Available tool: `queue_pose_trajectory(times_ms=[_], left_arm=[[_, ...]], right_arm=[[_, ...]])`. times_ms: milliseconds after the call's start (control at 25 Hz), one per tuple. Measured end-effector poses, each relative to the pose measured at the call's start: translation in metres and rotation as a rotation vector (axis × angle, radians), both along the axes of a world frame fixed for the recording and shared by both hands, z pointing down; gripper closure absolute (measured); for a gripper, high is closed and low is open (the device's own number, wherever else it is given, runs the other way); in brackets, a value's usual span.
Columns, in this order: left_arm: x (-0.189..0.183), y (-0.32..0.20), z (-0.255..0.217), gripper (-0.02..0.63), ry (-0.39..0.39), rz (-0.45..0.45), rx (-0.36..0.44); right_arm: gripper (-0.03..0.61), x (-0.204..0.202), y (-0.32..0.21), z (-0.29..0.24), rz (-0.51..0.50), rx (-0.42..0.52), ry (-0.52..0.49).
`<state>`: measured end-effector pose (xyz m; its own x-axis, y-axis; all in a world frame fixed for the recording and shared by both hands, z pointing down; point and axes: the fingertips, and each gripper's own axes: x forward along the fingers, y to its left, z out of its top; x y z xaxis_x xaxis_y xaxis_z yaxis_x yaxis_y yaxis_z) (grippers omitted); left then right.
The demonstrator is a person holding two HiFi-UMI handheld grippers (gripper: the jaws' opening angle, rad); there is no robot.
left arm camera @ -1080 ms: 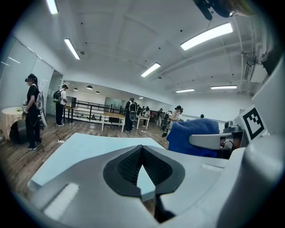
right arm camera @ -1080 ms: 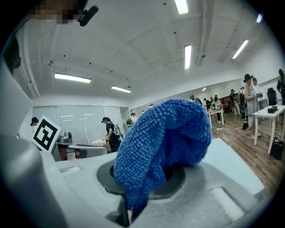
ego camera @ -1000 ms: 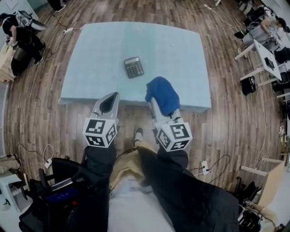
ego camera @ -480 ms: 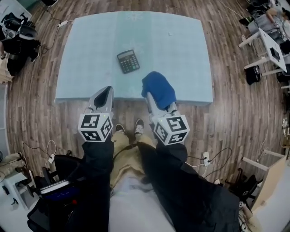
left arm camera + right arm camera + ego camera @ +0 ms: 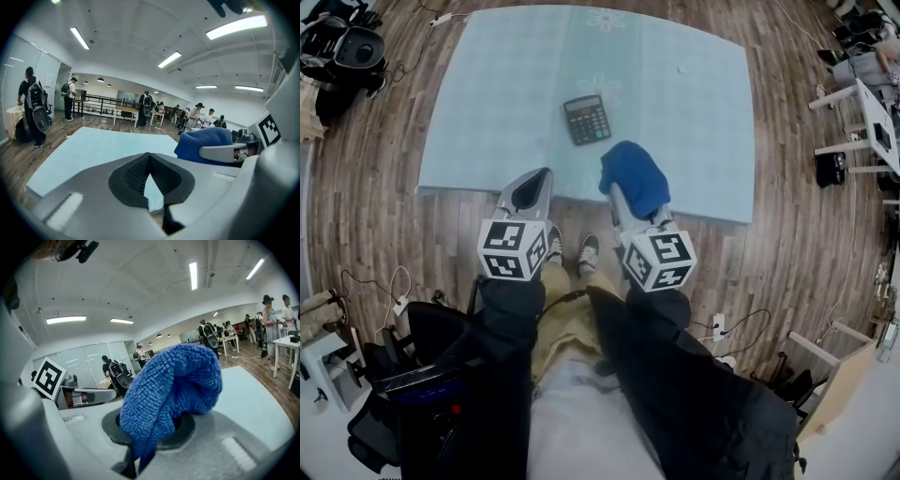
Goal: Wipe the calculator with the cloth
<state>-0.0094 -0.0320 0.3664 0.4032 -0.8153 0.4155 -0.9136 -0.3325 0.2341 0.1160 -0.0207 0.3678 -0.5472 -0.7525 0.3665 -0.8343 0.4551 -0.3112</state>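
Observation:
A dark calculator lies flat on the pale blue table, a little in from its near edge. My right gripper is shut on a bunched blue cloth, which hangs over the table's near edge just below and right of the calculator. In the right gripper view the blue cloth fills the space between the jaws and hides their tips. My left gripper sits at the table's near edge, left of the cloth, with its jaws closed on nothing. The calculator is out of sight in both gripper views.
The table stands on a wooden floor. Cables run on the floor at the left. Bags lie at the far left, white desks at the far right. Several people stand beyond the table.
The head view has shifted, so the table and calculator sit slightly further right and higher. Both grippers keep their places near the table's near edge; the cloth stays held.

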Motion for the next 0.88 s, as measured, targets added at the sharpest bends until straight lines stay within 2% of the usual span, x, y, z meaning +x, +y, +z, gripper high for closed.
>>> queue_pose_trajectory(times_ms=[440, 880], left_arm=[[-0.026, -0.015, 0.06, 0.612, 0.028, 0.031, -0.132], [-0.018, -0.041, 0.113, 0.612, 0.037, 0.075, -0.25]], right_arm=[[0.523, -0.043, -0.018, 0.05, -0.019, -0.119, 0.055], [0.523, -0.049, -0.047, 0.104, -0.045, -0.222, 0.114]])
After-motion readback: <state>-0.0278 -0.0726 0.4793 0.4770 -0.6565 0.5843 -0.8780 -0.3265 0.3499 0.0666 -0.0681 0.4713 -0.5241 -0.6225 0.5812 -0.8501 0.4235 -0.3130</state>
